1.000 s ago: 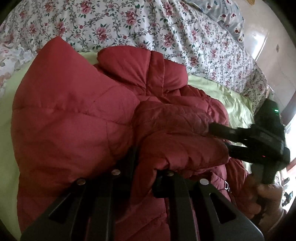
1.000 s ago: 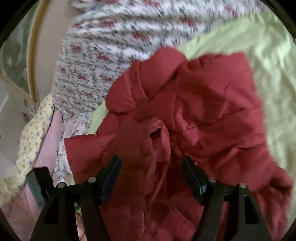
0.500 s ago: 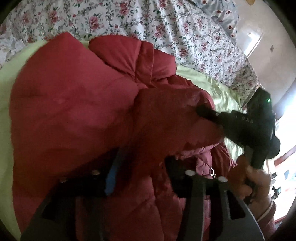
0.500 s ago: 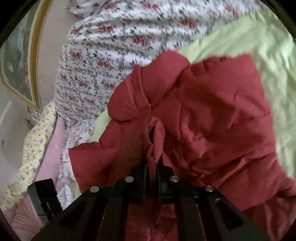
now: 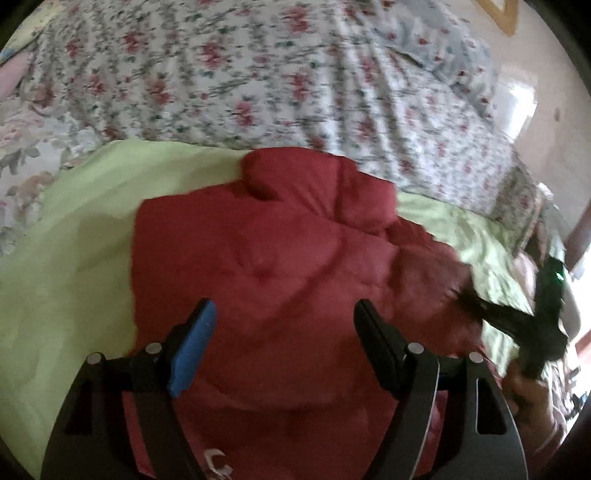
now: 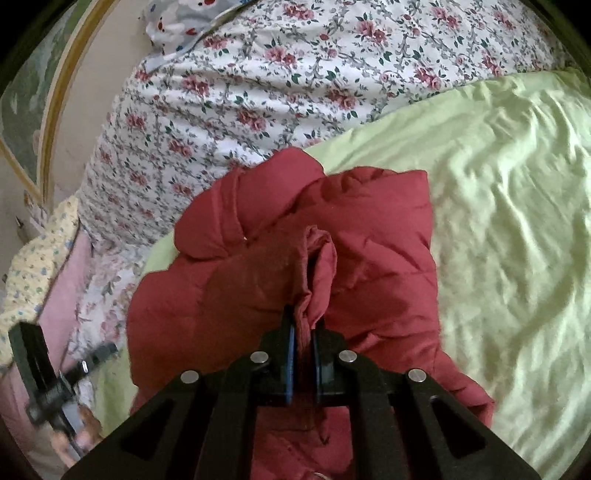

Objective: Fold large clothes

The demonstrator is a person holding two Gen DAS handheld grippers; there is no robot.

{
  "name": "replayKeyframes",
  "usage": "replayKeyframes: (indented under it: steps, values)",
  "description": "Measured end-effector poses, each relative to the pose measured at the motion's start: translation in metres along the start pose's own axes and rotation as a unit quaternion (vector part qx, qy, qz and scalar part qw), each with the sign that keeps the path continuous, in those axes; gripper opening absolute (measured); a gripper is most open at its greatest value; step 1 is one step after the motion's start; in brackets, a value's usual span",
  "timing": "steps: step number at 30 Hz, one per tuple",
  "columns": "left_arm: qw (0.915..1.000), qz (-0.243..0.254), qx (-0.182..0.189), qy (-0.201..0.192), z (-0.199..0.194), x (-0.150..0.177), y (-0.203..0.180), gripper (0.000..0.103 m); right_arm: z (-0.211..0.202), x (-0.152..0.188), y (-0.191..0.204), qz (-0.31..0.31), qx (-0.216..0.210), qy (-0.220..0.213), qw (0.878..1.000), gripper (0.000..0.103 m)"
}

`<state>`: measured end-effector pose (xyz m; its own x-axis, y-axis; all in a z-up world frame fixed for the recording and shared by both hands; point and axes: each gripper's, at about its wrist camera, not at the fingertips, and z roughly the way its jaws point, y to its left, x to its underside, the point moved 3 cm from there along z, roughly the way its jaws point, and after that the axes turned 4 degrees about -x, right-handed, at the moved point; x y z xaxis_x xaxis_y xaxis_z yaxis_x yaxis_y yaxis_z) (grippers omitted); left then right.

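Note:
A red puffer jacket [image 5: 266, 266] lies bunched on a light green sheet [image 5: 66, 258]; it also shows in the right wrist view [image 6: 369, 229]. My left gripper [image 5: 284, 325] is open and empty, its jaws spread just above the jacket's body. My right gripper [image 6: 303, 332] is shut on a raised fold of the red jacket, probably a sleeve edge. The right gripper also shows at the right edge of the left wrist view [image 5: 476, 302], pinching jacket cloth. The left gripper body shows at the lower left of the right wrist view [image 6: 44, 384].
The green sheet [image 6: 509, 206] covers a bed under a white floral quilt [image 5: 258, 74] that runs behind the jacket. A patterned pillow [image 6: 184, 22] and a framed picture [image 6: 33, 92] are at the far left. Pink and yellow cloth [image 6: 44, 258] hangs at the bed's side.
My left gripper let go of the jacket fold, opened wide and drew back. My right gripper closed on a jacket fold and holds it raised.

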<state>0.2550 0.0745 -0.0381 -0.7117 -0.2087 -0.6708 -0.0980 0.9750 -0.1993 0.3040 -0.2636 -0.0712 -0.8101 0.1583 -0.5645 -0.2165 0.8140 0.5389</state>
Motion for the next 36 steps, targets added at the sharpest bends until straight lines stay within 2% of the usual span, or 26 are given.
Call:
replayKeyframes:
  steps: [3,4,7,8,9,11,15,16,18,21,27,33,36]
  values:
    - [0.9995,-0.003,-0.026,0.018,0.022,-0.003,0.014,0.073,0.001,0.001,-0.001,-0.005,0.006,0.000,1.000,0.007]
    - [0.9992,-0.002,-0.031,0.027,0.031,-0.002,0.016,0.069,0.001,0.001,0.000,-0.008,0.007,-0.001,1.000,0.007]
    - [0.9977,0.001,-0.040,0.054,0.055,0.008,0.025,0.069,-0.001,0.001,0.004,-0.016,0.014,-0.001,1.000,0.008]
    - [0.9974,0.005,-0.044,0.057,0.058,0.012,0.024,0.069,-0.004,0.001,0.006,-0.018,0.014,-0.002,1.000,0.014]
    - [0.9970,0.013,-0.050,0.058,0.062,0.015,0.023,0.069,-0.008,0.000,0.008,-0.019,0.019,-0.007,1.000,0.015]
    - [0.9968,0.018,-0.055,0.055,0.063,0.019,0.021,0.069,-0.020,-0.002,0.015,-0.026,0.024,-0.028,0.999,0.019]
    - [0.9967,0.014,-0.057,0.055,0.064,0.022,0.021,0.069,-0.052,-0.003,0.042,-0.069,0.062,-0.105,0.990,0.028]
    - [0.9966,0.015,-0.059,0.055,0.065,0.022,0.020,0.069,-0.053,-0.001,0.050,-0.082,0.058,-0.107,0.989,0.032]
    - [0.9964,0.017,-0.064,0.053,0.066,0.022,0.018,0.069,-0.040,0.003,0.064,-0.112,0.051,-0.082,0.989,0.036]
    - [0.9963,0.017,-0.066,0.053,0.067,0.022,0.018,0.069,-0.010,0.012,0.069,-0.141,0.070,-0.037,0.987,0.035]
    - [0.9959,0.020,-0.069,0.056,0.064,0.021,0.017,0.070,0.046,0.028,0.038,-0.156,0.129,0.030,0.979,0.034]
    - [0.9993,0.002,-0.032,0.020,0.027,0.018,0.015,0.070,0.052,0.030,0.019,-0.137,0.126,0.028,0.982,0.035]
    - [0.9985,0.009,-0.038,0.039,0.034,0.022,0.015,0.070,0.052,0.032,0.017,-0.136,0.125,0.027,0.982,0.035]
